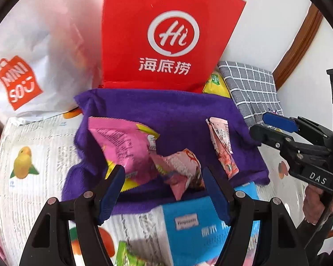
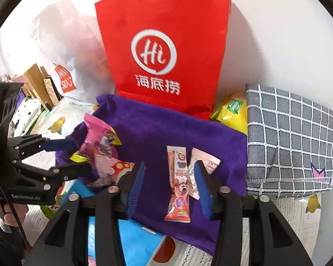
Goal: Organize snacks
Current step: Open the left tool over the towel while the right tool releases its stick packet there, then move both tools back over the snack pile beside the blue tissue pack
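On the purple fleece cloth (image 2: pixel 171 133) spread over a fruit-print table cover (image 1: pixel 33 150) we see the snacks: a large pink-and-yellow snack bag (image 1: pixel 124 146) at the cloth's left side, a small pink crumpled wrapper (image 1: pixel 179 168) just beside it, and two slim pink-and-white stick packets (image 2: pixel 179 181) lying close together on the right part. Our left gripper (image 1: pixel 164 188) hovers with its blue-padded fingers apart, bracketing the pink bag's lower edge and the crumpled wrapper, not clamped on either. Our right gripper (image 2: pixel 168 186) is spread wide too, fingers on either side of the stick packets, nothing gripped. Behind the cloth stands a red paper bag with a white "Hi" logo (image 2: pixel 164 51), a white Miniso plastic bag (image 1: pixel 33 62) to its left, a yellow snack pouch (image 2: pixel 233 110) and a folded grey checked towel (image 2: pixel 288 141) to its right. A blue box (image 1: pixel 199 228) lies at the cloth's near edge.
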### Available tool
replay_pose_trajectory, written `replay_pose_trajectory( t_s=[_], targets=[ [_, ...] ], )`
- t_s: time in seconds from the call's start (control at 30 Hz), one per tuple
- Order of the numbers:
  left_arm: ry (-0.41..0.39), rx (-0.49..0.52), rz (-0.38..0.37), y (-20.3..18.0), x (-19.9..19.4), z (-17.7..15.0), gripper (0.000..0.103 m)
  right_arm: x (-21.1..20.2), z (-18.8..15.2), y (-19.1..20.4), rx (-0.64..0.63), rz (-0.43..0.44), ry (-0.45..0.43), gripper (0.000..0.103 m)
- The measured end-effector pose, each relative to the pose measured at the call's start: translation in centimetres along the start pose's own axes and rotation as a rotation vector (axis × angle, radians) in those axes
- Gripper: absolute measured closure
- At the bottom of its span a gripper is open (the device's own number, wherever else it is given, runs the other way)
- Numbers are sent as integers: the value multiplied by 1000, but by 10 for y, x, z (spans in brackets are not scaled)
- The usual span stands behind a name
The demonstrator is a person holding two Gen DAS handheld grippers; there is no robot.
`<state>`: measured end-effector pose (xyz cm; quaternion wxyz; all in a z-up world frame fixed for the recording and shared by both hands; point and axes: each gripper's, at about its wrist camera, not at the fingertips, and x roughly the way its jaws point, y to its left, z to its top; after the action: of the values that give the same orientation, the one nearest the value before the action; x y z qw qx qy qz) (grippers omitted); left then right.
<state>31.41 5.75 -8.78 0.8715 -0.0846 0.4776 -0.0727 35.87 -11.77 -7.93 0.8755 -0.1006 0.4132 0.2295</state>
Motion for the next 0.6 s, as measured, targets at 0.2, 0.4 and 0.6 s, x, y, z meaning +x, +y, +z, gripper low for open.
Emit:
replay_pose_trajectory(
  t_s=[0.2,0.4,0.6],
  targets=[
    [-35,1,15,6,-33,-18,32,-20,-1,16,-3,-8,-29,48],
    [-67,15,20,5,-60,-43,32,-44,-23,37,25,-1,-36,46],
    [-89,29,24,3,-84,-69,32,-70,-63,60,8,-72,-43,46]
  ],
)
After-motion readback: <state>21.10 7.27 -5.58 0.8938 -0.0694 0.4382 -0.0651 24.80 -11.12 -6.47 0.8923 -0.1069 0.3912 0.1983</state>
